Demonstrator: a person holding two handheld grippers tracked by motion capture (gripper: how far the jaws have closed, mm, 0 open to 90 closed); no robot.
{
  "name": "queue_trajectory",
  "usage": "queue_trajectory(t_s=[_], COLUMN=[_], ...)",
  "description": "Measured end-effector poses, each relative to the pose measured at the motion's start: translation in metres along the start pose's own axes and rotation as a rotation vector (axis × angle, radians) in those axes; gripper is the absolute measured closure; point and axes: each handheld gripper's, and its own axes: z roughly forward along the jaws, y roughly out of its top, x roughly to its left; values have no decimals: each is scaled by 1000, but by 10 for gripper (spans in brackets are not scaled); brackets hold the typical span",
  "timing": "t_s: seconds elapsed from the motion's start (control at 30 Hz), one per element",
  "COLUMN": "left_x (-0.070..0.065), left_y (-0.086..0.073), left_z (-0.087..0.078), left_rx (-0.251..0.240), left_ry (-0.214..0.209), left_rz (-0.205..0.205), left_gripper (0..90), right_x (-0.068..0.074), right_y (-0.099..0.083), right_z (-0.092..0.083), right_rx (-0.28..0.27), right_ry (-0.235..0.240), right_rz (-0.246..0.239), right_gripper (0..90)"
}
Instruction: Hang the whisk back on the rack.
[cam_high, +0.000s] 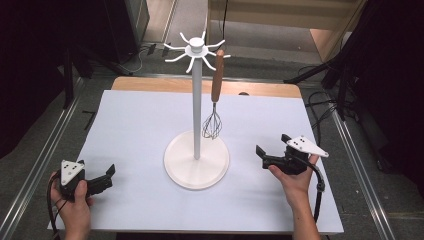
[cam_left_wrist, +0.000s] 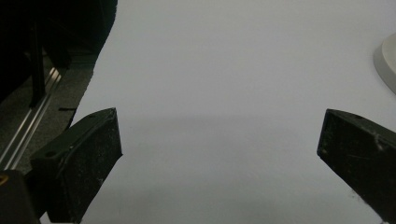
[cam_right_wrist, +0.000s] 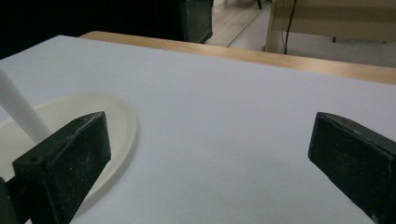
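A white stand (cam_high: 196, 150) with a round base and a tall pole is seen in the middle of the counter (cam_high: 135, 125), which is covered with a white sheet. Curved hooks are set around the top of the pole. A whisk (cam_high: 215, 107) with a brown wooden handle is hung from one hook, on the right side of the pole. Its wire end is seen just above the base.

The left gripper (cam_high: 102, 180) is held low near the front left corner of the counter, well apart from the stand. Its fingers (cam_left_wrist: 81, 161) are spread wide, and nothing is held between them.

The right gripper (cam_high: 272, 150) is held to the right of the base, near it but not touching. Its fingers (cam_right_wrist: 70, 156) are spread wide too, and nothing is gripped.
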Motion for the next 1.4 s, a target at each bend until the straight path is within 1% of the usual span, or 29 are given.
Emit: queue_trajectory(t_s=[0.07,0.13,0.17,0.2,0.23,0.27,0.3,0.33,0.4,0.57,0.6,0.67,0.7,0.73,0.8,1.0,1.13,1.2,1.27,1.33,1.37,1.4], left_x=[0,0,0,0,0,0,0,0,0,0,0,0,0,0,-1,0,-1,-1,-2,-2,-2,-2], left_y=[0,0,0,0,0,0,0,0,0,0,0,0,0,0,0,0,0,0,0,0,0,0], left_z=[0,0,0,0,0,0,0,0,0,0,0,0,0,0,0,0,0,0,0,0,0,0], left_rx=[0,0,0,0,0,0,0,0,0,1,1,0,0,0,0,-1,-1,-1,1,2,2,1], left_ry=[0,0,0,0,1,1,1,1,1,2,3,3,3,3,3,4,5,8,12,13,13,14], left_rz=[0,0,0,0,0,0,1,1,1,2,3,3,2,2,2,2,5,7,10,11,11,11], left_gripper=[3,3,3,3,3,3,3,3,3,3,3,3,3,3,2,3,3,3,3,3,3,3], right_x=[-2,-9,-9,-11,-15,-15,-19,-19,-26,-35,-35,-41,-41,-44,-47,-53,-60,-62,-64,-64,-64,-63], right_y=[-4,-13,-13,-16,-22,-22,-27,-27,-34,-42,-42,-48,-48,-52,-53,-56,-63,-69,-74,-74,-74,-75], right_z=[0,-3,-3,-4,-7,-7,-9,-9,-14,-22,-22,-27,-27,-32,-37,-50,-66,-72,-74,-74,-74,-73], right_rx=[7,23,23,27,31,31,35,35,52,59,59,67,67,68,63,76,90,84,61,43,43,38], right_ry=[-7,-36,-36,-40,-56,-56,-66,-66,-87,-113,-113,-128,-128,-138,-143,-179,-217,-228,-220,-220,-220,-215], right_rz=[8,10,10,19,29,29,42,42,45,54,54,61,61,72,75,62,56,69,104,116,116,121], right_gripper=[0,0,0,0,0,0,0,0,0,0,0,0,0,0,0,0,2,2,2,8,8,35])
